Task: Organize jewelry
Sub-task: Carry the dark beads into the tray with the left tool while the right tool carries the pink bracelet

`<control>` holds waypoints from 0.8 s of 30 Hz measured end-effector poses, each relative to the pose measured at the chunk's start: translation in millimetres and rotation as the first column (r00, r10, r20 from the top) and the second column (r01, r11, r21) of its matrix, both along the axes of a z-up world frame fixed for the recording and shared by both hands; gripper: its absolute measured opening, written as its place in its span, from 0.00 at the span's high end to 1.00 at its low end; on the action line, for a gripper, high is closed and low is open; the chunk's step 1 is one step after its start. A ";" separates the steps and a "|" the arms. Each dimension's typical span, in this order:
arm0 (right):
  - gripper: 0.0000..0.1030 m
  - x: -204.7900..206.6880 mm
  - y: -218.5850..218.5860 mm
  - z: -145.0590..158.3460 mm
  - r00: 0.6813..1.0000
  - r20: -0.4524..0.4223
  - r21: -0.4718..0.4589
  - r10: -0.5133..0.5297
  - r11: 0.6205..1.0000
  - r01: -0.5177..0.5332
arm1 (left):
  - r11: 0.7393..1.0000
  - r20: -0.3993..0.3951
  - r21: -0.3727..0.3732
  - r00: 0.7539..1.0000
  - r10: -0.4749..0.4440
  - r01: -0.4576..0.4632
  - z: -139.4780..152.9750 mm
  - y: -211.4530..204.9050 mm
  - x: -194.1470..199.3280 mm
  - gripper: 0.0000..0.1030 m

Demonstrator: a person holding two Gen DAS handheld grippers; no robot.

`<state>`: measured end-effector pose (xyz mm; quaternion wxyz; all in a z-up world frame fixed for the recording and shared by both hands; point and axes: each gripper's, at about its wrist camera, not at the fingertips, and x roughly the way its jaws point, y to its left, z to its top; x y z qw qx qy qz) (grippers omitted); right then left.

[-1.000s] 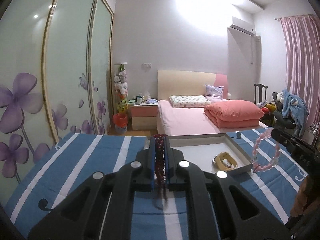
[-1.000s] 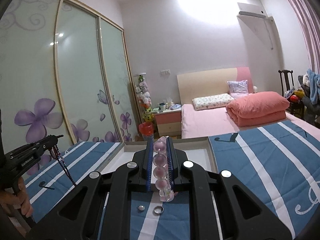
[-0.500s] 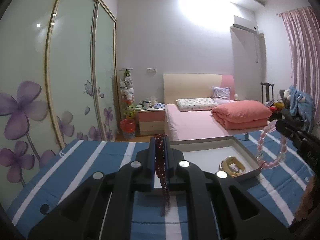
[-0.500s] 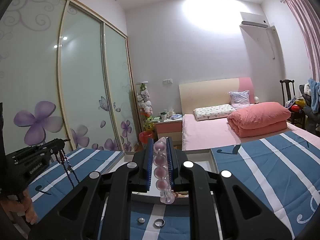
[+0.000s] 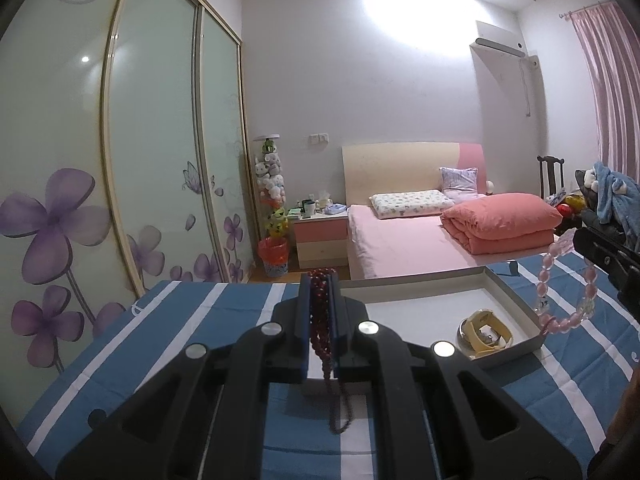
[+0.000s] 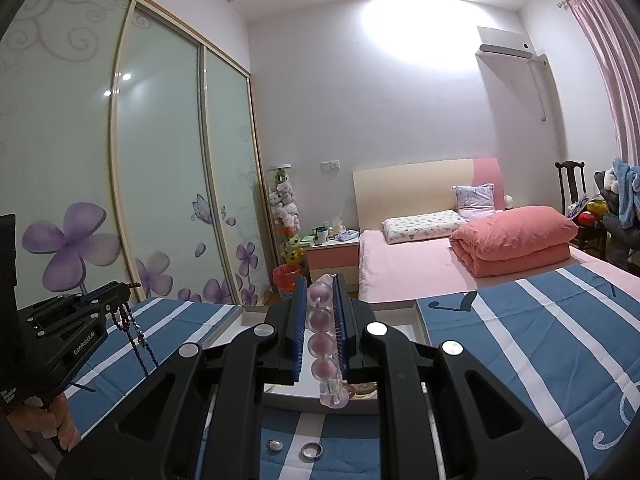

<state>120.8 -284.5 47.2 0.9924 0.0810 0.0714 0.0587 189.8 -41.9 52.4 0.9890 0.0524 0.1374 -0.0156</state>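
Observation:
My left gripper [image 5: 320, 280] is shut on a dark red bead string [image 5: 320, 328], and a loop of it hangs down over the blue striped cloth [image 5: 192, 320]. In front of it and to the right lies a shallow grey tray [image 5: 516, 308] holding a small dish with a yellow piece [image 5: 486, 332]. My right gripper [image 6: 320, 284] is shut on a pink bead bracelet [image 6: 322, 344], which hangs above the tray's near edge [image 6: 420, 320]. From the left wrist view, the right gripper [image 5: 580, 240] and its bracelet [image 5: 544, 292] hover over the tray's right side.
A silver ring [image 6: 311, 450] and a small round stud [image 6: 275, 446] lie on the cloth just below the right gripper. Beyond the table stand a pink bed [image 5: 400, 240], a nightstand [image 5: 320, 236] and flowered wardrobe doors [image 5: 160, 160]. A hand [image 6: 60, 420] holds the left gripper [image 6: 116, 296].
The left wrist view has swung slightly to the left, so the tray and bed sit further right. Both grippers keep their beads. The right gripper has hardly moved.

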 end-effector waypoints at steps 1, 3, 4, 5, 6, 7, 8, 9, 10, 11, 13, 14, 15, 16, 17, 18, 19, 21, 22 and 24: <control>0.86 0.9 0.0 0.2 1.000 0.000 0.000 0.000 1.000 0.000 | 1.000 -0.001 -0.002 1.000 -0.002 0.002 -0.1 -0.6 0.3 0.92; 0.86 1.0 0.4 0.3 1.000 0.000 -0.002 0.001 1.000 -0.001 | 1.000 -0.004 -0.009 1.000 -0.009 0.009 0.2 -0.8 3.2 0.92; 0.86 2.5 0.8 0.8 1.000 0.001 -0.005 0.000 1.000 0.000 | 1.000 -0.005 -0.011 1.000 -0.011 0.011 0.3 -1.3 5.2 0.92; 0.86 4.1 0.4 1.1 1.000 0.002 -0.006 0.000 1.000 0.000 | 1.000 -0.006 -0.014 1.000 -0.013 0.013 0.7 -1.9 6.8 0.92; 0.86 6.4 0.3 1.4 1.000 0.002 -0.008 -0.001 1.000 0.001 | 1.000 -0.007 -0.016 1.000 -0.015 0.015 -0.1 -2.5 9.5 0.92; 0.86 8.9 -0.2 1.3 1.000 0.001 -0.008 -0.002 1.000 0.002 | 1.000 -0.009 -0.017 1.000 -0.014 0.014 -0.5 -3.3 12.6 0.92; 0.86 10.9 -0.7 0.6 1.000 0.001 -0.006 -0.003 1.000 0.003 | 1.000 -0.009 -0.018 1.000 -0.014 0.014 -1.2 -4.4 16.2 0.92; 0.86 14.3 -1.4 0.1 1.000 0.000 -0.006 -0.004 1.000 0.004 | 1.000 -0.010 -0.019 1.000 -0.014 0.014 -1.6 -5.1 18.9 0.92; 0.86 16.8 -1.7 -0.9 1.000 -0.001 -0.007 -0.006 1.000 0.006 | 1.000 -0.012 -0.019 1.000 -0.015 0.014 -2.3 -6.3 23.4 0.92; 0.86 20.2 -2.7 -2.0 1.000 -0.004 -0.006 -0.006 1.000 0.006 | 1.000 -0.013 -0.019 1.000 -0.015 0.015 -2.4 -7.4 26.8 0.92; 0.86 26.7 -3.7 -3.5 1.000 -0.008 -0.006 -0.005 1.000 0.005 | 1.000 -0.013 -0.018 1.000 -0.016 0.015 -4.2 -10.5 36.6 0.92; 0.86 29.5 -4.1 -3.6 1.000 -0.009 -0.005 -0.006 1.000 0.005 | 1.000 -0.013 -0.019 1.000 -0.017 0.017 -5.0 -11.1 39.1 0.92; 0.86 32.7 -5.3 -4.8 1.000 -0.011 -0.004 -0.004 1.000 0.004 | 1.000 -0.011 -0.020 1.000 -0.018 0.018 -5.9 -13.2 44.9 0.92; 0.86 36.0 -5.6 -5.4 1.000 -0.012 -0.004 -0.003 1.000 0.003 | 1.000 -0.010 -0.019 1.000 -0.019 0.018 -6.6 -14.7 49.2 0.92; 0.86 38.4 -5.6 -5.9 1.000 -0.012 -0.006 -0.002 1.000 0.002 | 1.000 -0.010 -0.020 1.000 -0.019 0.019 -7.6 -15.9 52.8 0.92; 0.86 42.0 -5.7 -6.3 1.000 -0.011 -0.011 0.000 1.000 0.000 | 1.000 -0.011 -0.021 1.000 -0.022 0.022 -9.1 -18.2 59.2 0.92; 0.86 45.6 -5.6 -6.7 1.000 -0.011 -0.016 0.004 1.000 -0.004 | 0.999 -0.011 -0.021 1.000 -0.024 0.024 -10.0 -19.6 63.7 0.92; 0.86 51.5 -5.6 -7.9 1.000 -0.009 -0.025 0.008 1.000 -0.008 | 0.999 -0.012 -0.023 1.000 -0.027 0.027 -12.4 -23.7 73.0 0.92; 0.86 54.9 -5.2 -8.6 1.000 -0.007 -0.030 0.011 0.999 -0.011 | 0.999 -0.012 -0.025 0.999 -0.030 0.029 -14.4 -25.6 76.5 0.92; 0.86 62.2 -4.2 -10.7 1.000 -0.009 -0.039 0.013 0.999 -0.014 | 0.999 -0.015 -0.035 0.999 -0.037 0.037 -17.5 -28.8 86.9 0.92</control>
